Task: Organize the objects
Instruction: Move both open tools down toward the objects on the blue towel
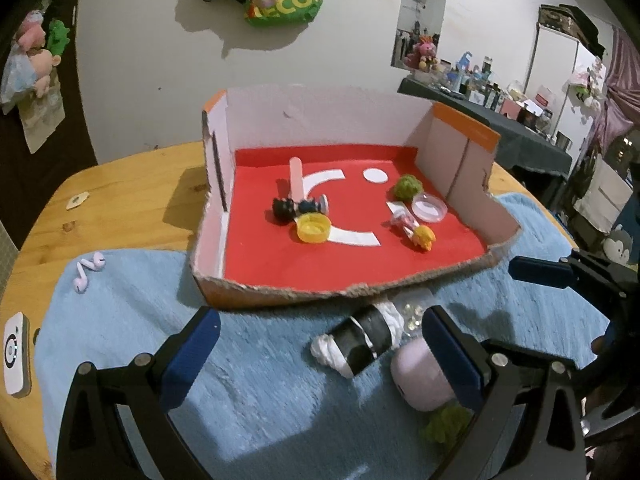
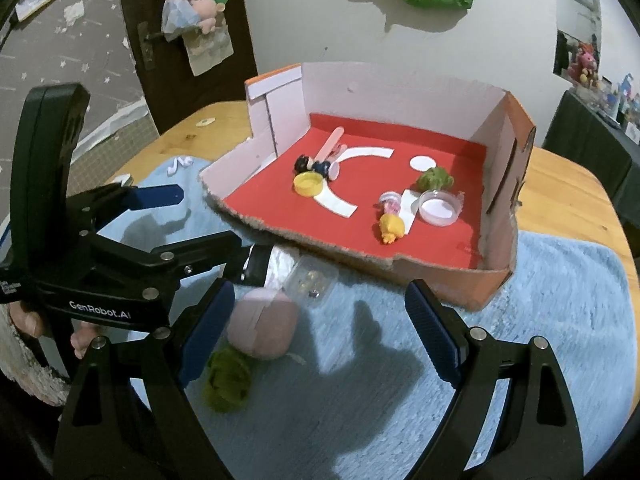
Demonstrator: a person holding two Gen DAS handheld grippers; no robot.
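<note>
A torn cardboard box with a red floor stands on a blue towel. Inside lie a yellow cap, a black-haired figure, a pink tube, a green pom-pom, a clear round lid and a yellow-haired figure. In front of the box, a black roll wrapped in white cloth lies between the fingers of my open left gripper. A pink case and a second green pom-pom sit by the left finger of my open right gripper.
A clear packet lies against the box front. Two pink earbuds rest on the towel's left end, and a white device sits at the wooden table's left edge. A hand holds the left gripper.
</note>
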